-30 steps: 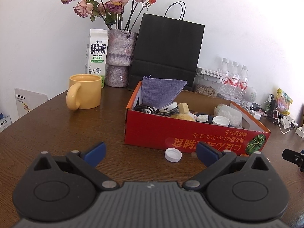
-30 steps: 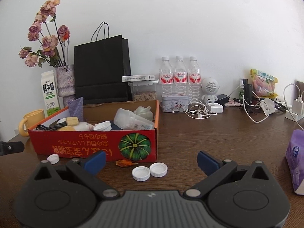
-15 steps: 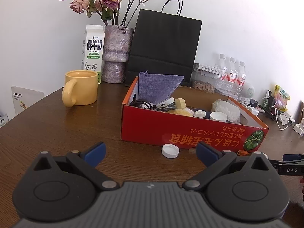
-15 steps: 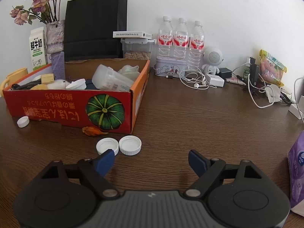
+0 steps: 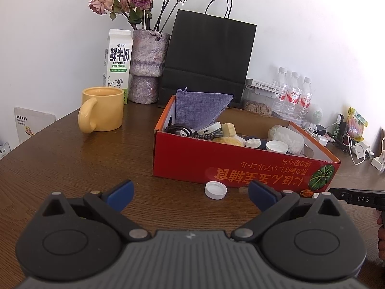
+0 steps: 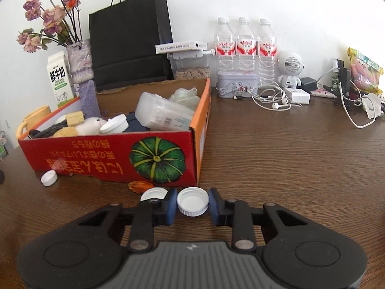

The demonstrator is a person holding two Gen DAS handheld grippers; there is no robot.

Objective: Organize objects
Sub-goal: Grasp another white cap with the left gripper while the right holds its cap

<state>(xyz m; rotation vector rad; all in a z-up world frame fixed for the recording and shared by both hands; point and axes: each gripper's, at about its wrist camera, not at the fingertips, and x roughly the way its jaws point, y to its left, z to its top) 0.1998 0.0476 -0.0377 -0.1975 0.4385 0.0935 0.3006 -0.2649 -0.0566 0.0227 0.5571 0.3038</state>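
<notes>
A red cardboard box (image 6: 108,149) with a pumpkin print holds several small items. In front of it lies a white cap (image 6: 192,201), open side up. My right gripper (image 6: 192,206) is closing on this cap, and its blue pads touch the cap's two sides. A second white cap (image 6: 154,193) lies just left of the left pad, beside a dried orange bit (image 6: 138,185). A third white cap (image 5: 215,189) lies before the box (image 5: 216,166), just beyond my left gripper (image 5: 191,192), which stands open with nothing between its fingers.
A yellow mug (image 5: 102,108), a milk carton (image 5: 118,65), a vase of dried roses (image 5: 146,67) and a black paper bag (image 5: 207,60) stand behind the box. Water bottles (image 6: 244,45), a tin, earphones (image 6: 272,98) and cables crowd the back right.
My right gripper has come forward and down to the caps, and its jaws have narrowed from wide to around the right-hand cap. The left gripper has stayed put.
</notes>
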